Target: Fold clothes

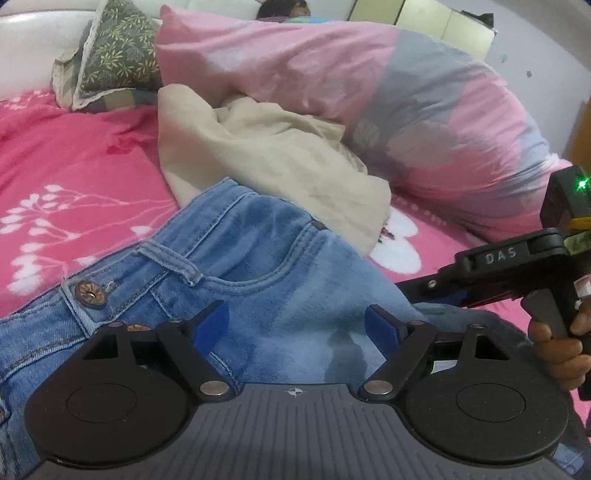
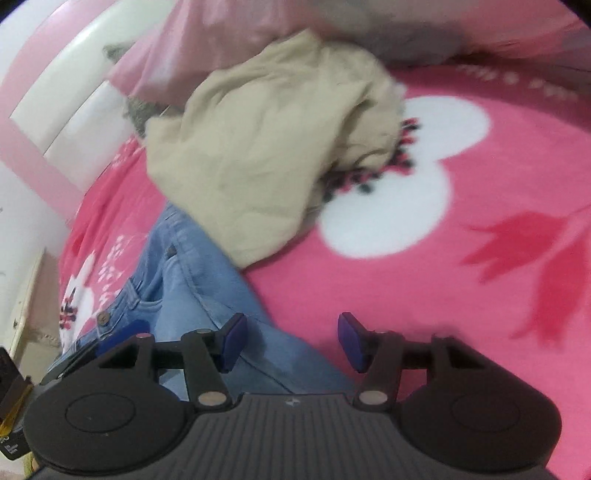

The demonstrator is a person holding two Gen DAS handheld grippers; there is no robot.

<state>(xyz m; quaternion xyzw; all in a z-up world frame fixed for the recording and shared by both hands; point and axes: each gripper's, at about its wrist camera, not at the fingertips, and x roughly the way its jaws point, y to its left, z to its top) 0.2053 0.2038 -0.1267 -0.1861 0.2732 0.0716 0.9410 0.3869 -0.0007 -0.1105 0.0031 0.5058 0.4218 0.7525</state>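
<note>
Light blue jeans (image 1: 258,266) lie on the bed with the waistband, button and front pocket facing up. My left gripper (image 1: 295,321) hangs open just over the fabric below the pocket, and its blue pads stand wide apart without pressing on anything. My right gripper (image 2: 293,339) is open too. The jeans' leg (image 2: 192,280) runs under its left finger, and pink bedspread shows between the pads. Its black handle (image 1: 517,254) sits at the right of the left wrist view, held by a hand (image 1: 554,350). The right wrist view is blurred.
A crumpled beige garment (image 1: 266,158) lies just beyond the jeans, against a big pink and grey pillow (image 1: 369,92). A green leaf-print cushion (image 1: 110,55) leans at the back left. The pink floral bedspread (image 2: 480,295) covers the bed. Someone's dark hair (image 1: 280,9) shows behind the pillow.
</note>
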